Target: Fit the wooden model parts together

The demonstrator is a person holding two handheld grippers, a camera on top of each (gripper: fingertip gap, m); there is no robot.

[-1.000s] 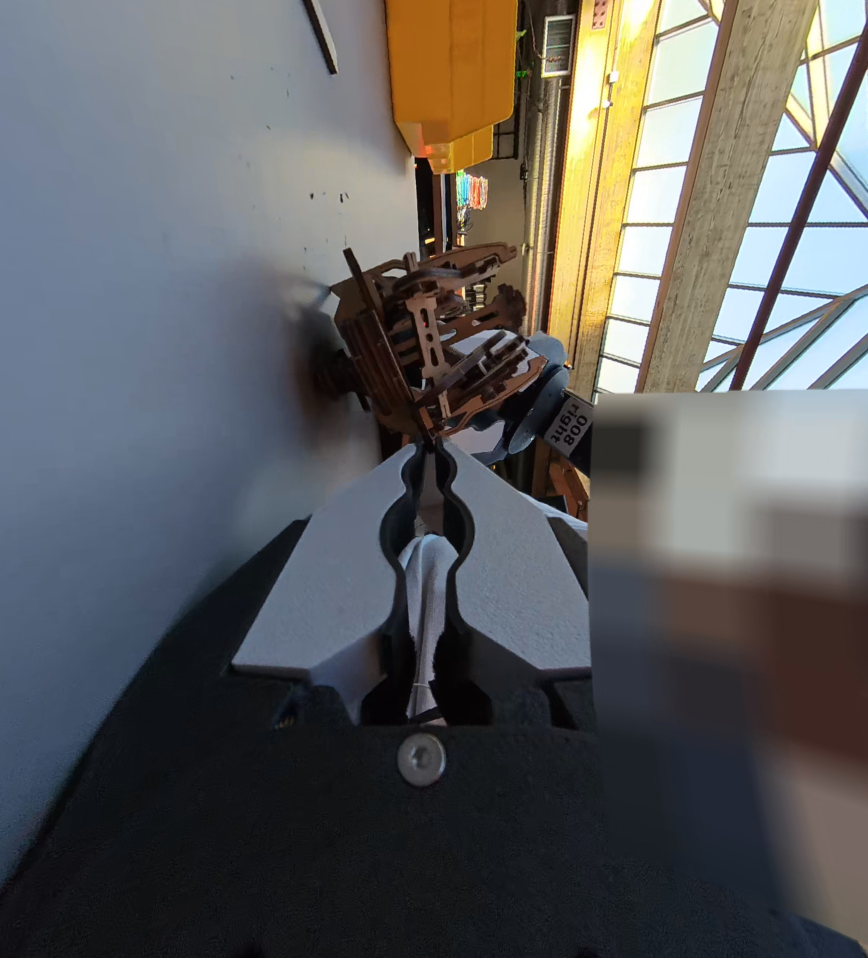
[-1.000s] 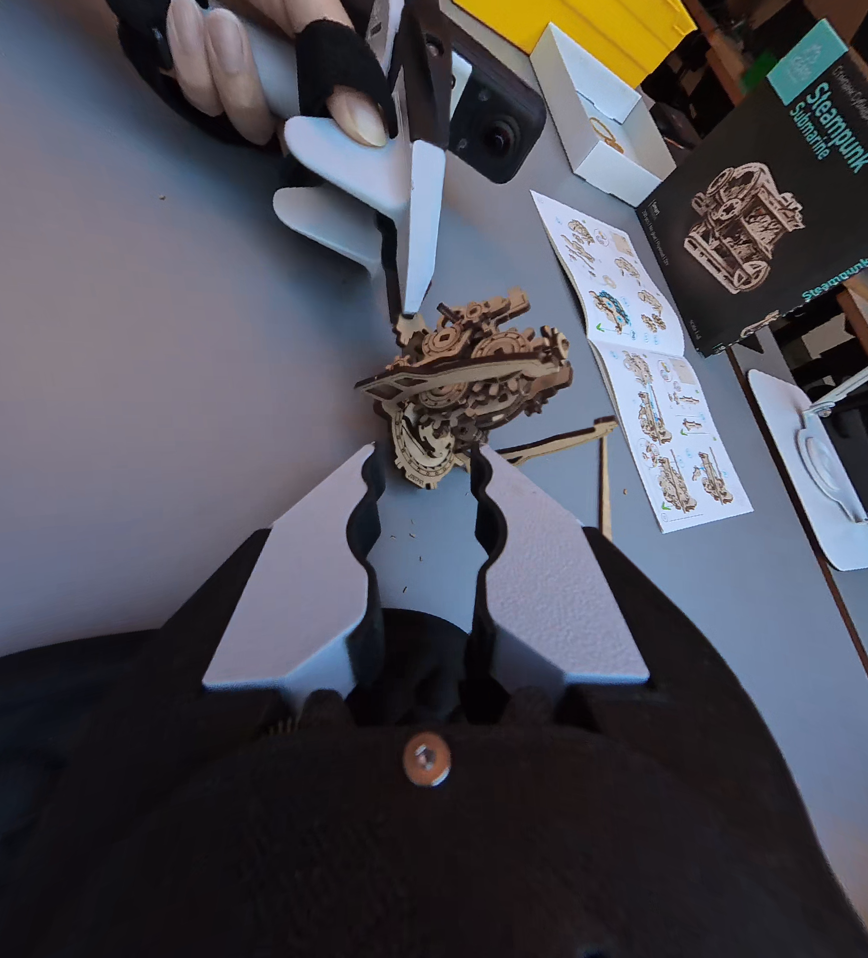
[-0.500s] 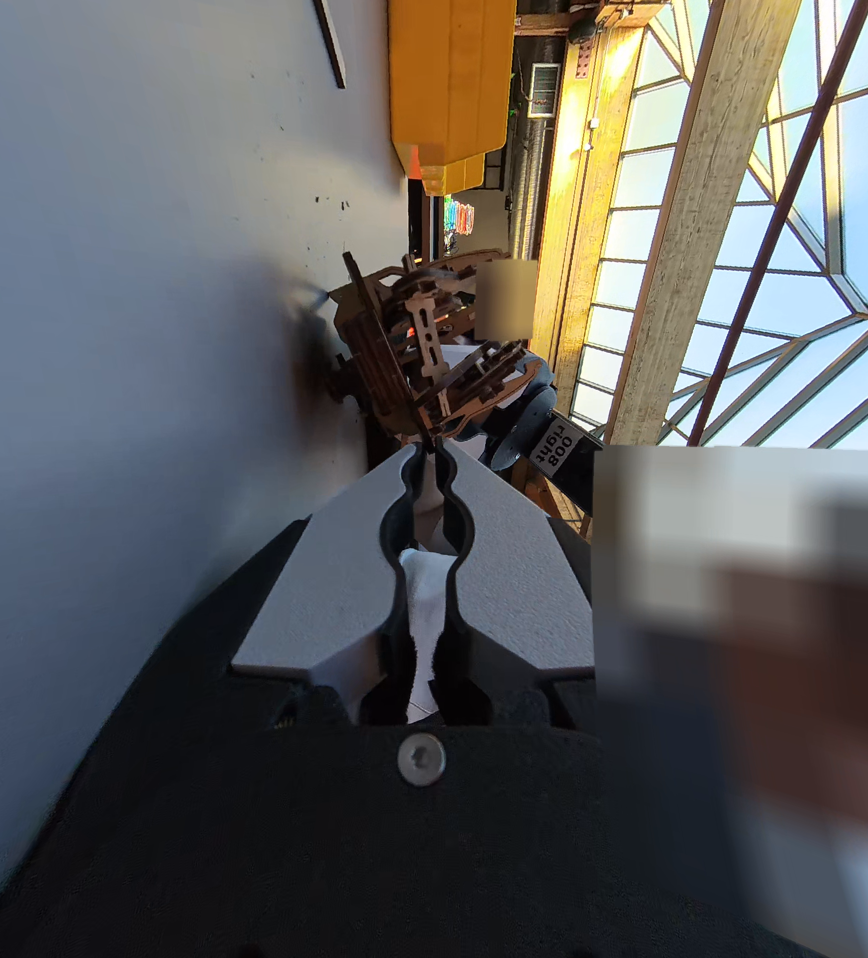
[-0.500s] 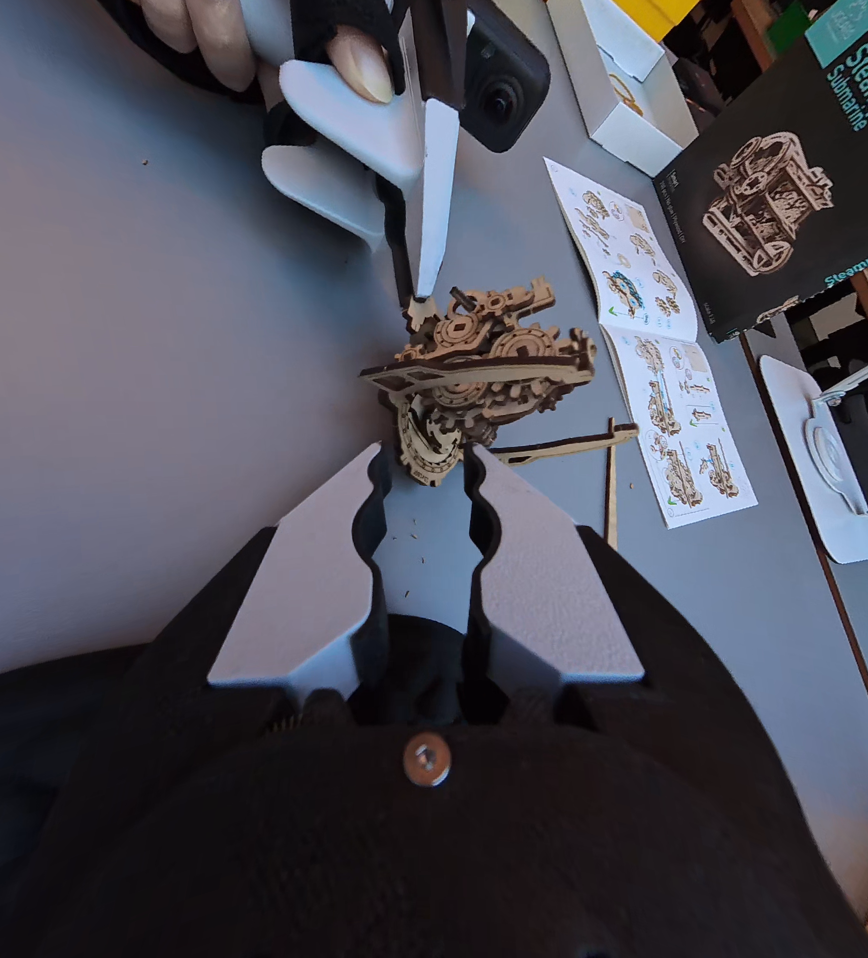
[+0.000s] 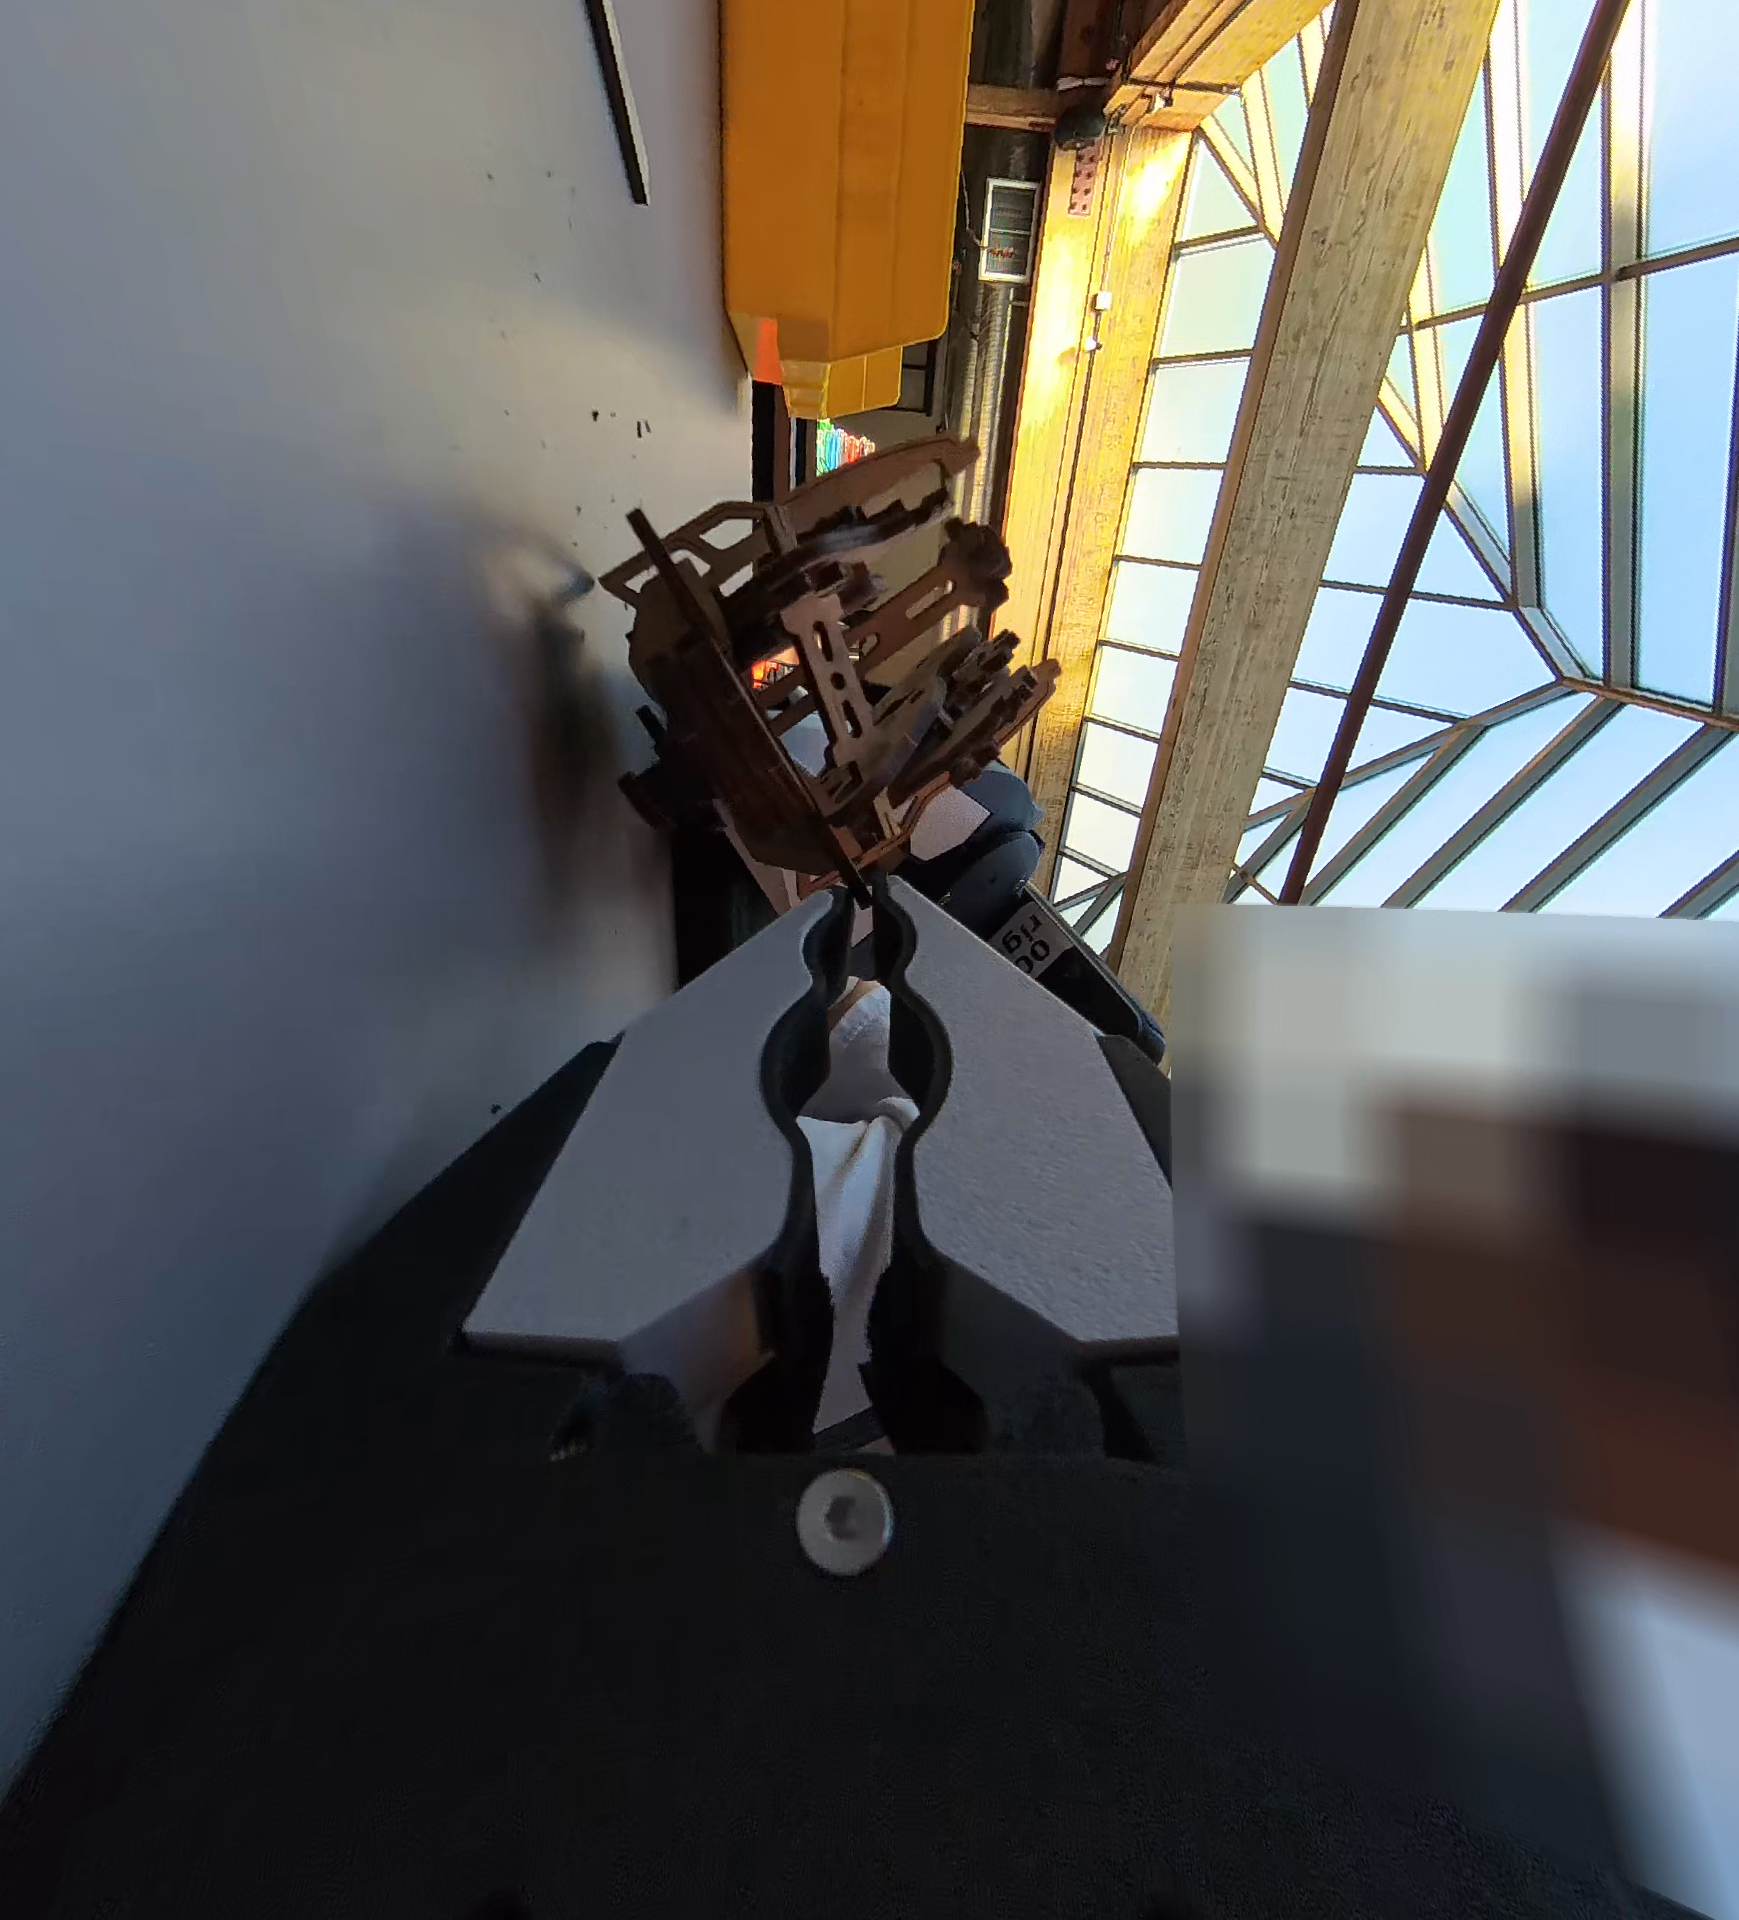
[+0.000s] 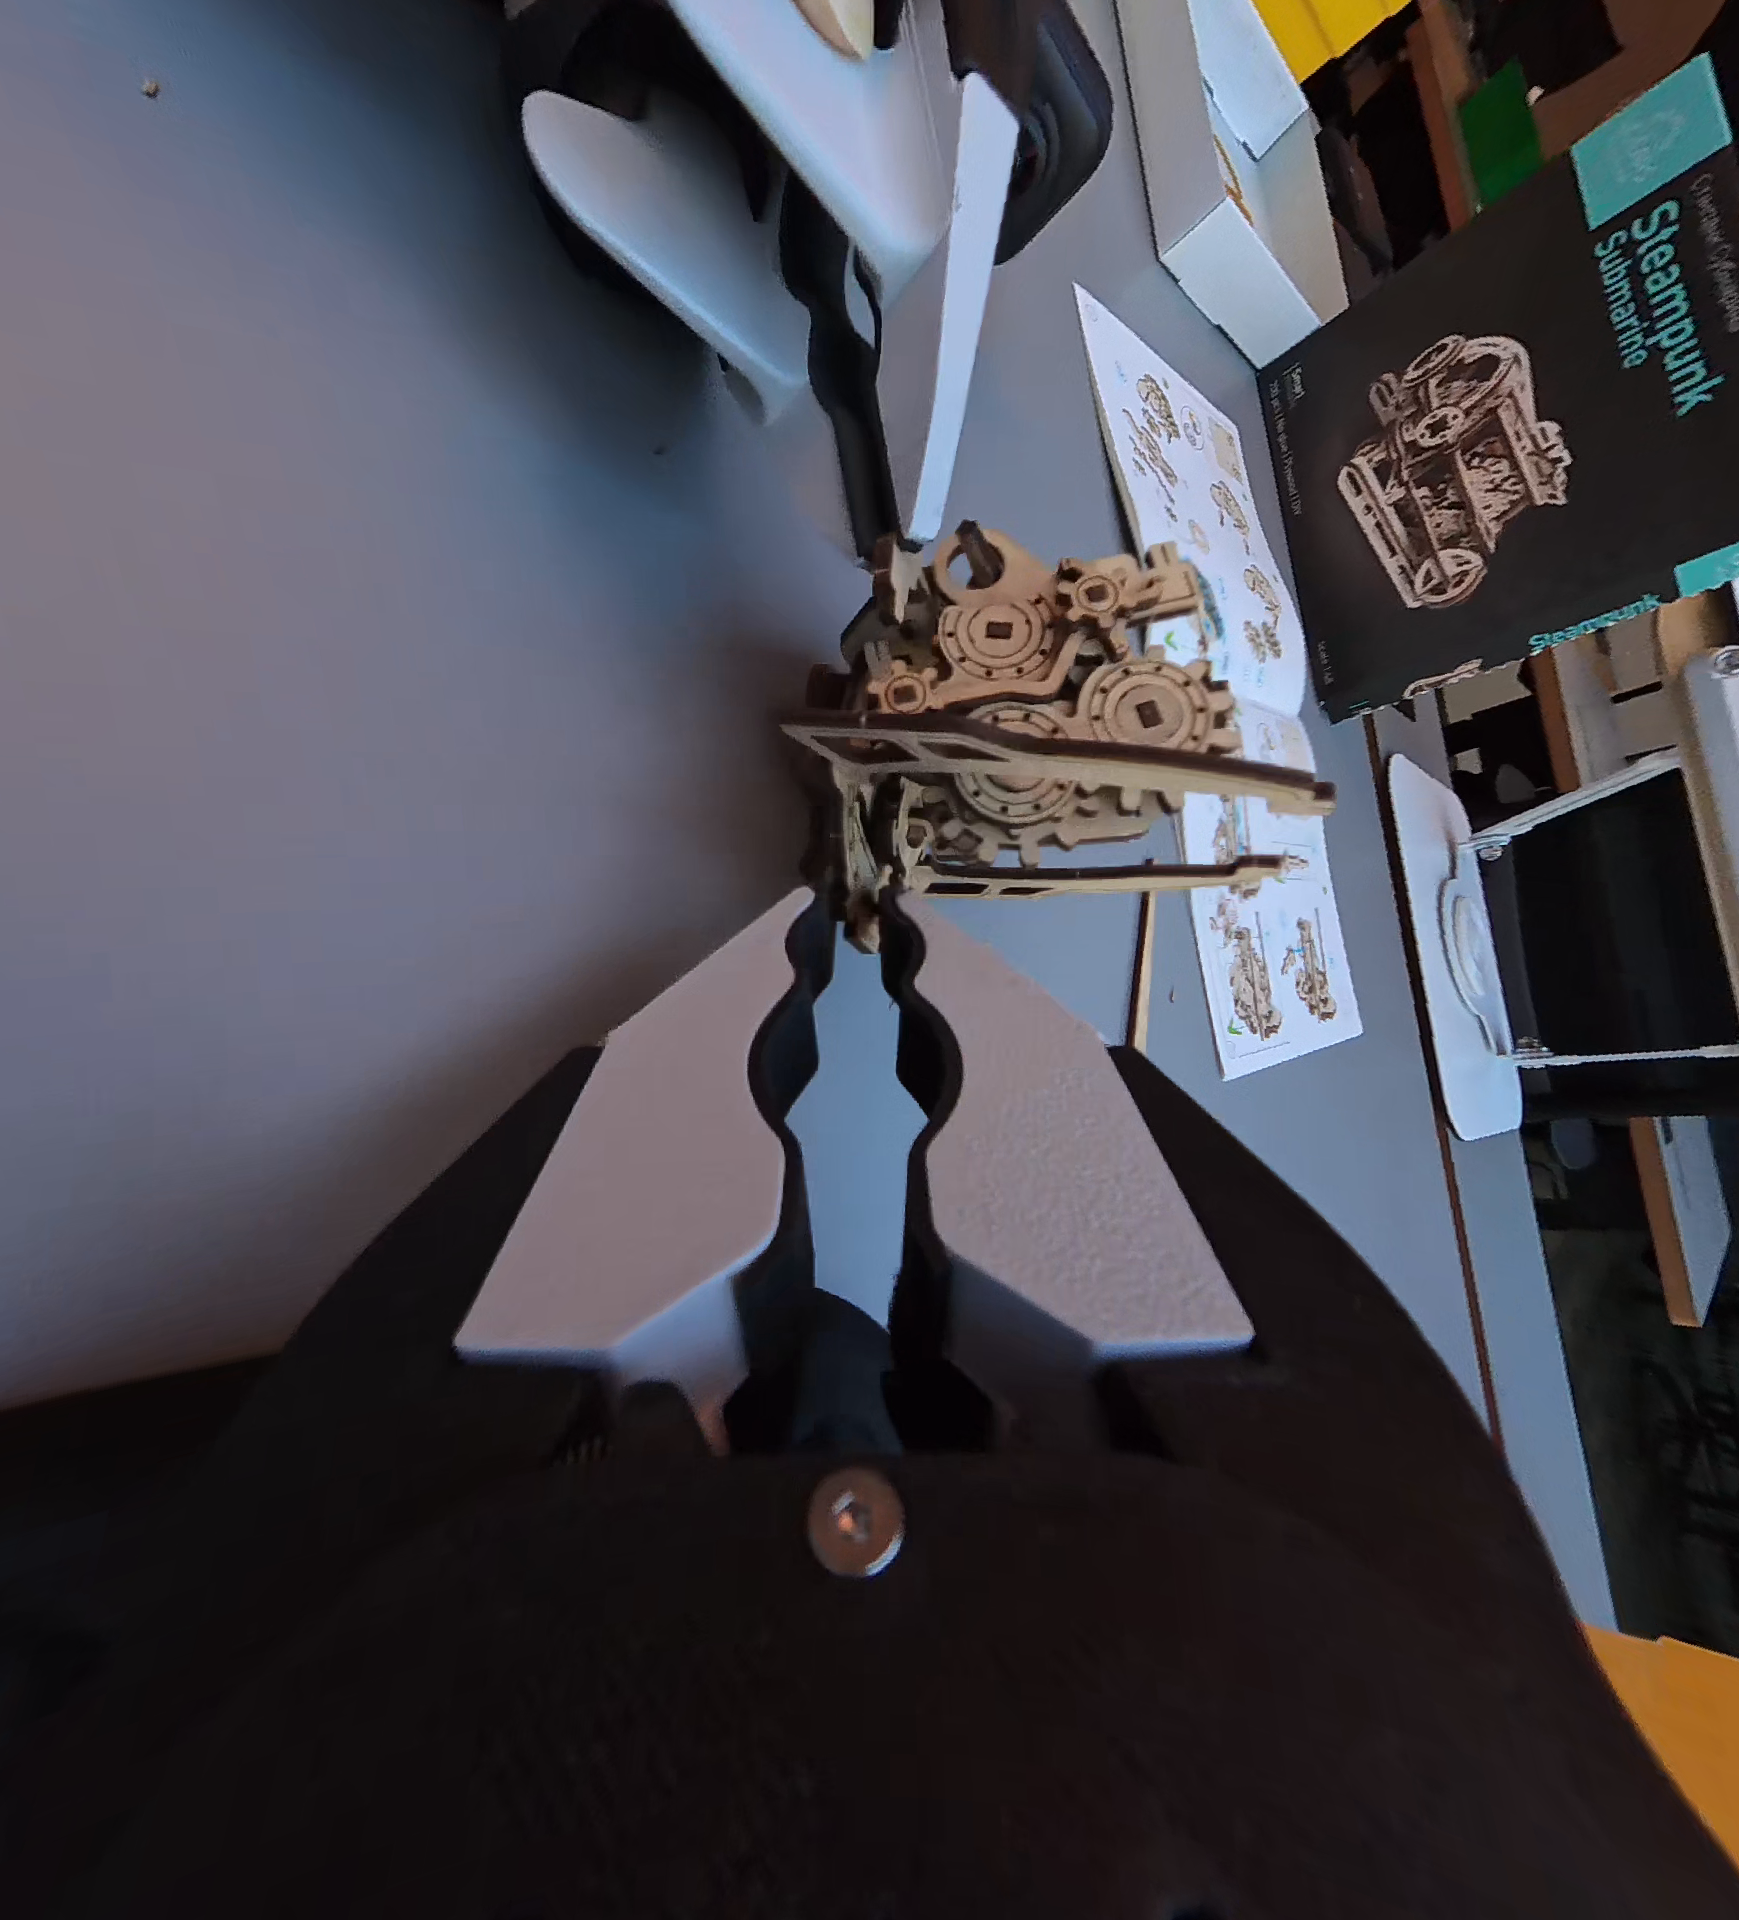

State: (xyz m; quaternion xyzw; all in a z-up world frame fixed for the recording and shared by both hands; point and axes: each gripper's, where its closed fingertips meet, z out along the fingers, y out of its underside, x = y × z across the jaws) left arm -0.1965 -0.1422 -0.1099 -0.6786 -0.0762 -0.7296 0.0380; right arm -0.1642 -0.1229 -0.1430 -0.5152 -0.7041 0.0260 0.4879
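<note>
**Two grippers, one gear-studded model**

The pale laser-cut wooden gear model point(image 6: 1010, 727) hangs above the grey bench point(image 6: 325, 623), clear of its edges. The right gripper point(image 6: 857, 920) pinches its lower tab, fingers nearly together; the left gripper point(image 5: 860, 909) clamps a thin panel edge. Steady, opposed pressure seems wise; twisting could snap slender parts.

Grey table point(image 6: 273, 623) with open instruction booklet point(image 6: 1249, 894), black kit box point(image 6: 1530, 416), white carton point(image 6: 1229, 208), yellow bins point(image 5: 844, 177) behind.
</note>
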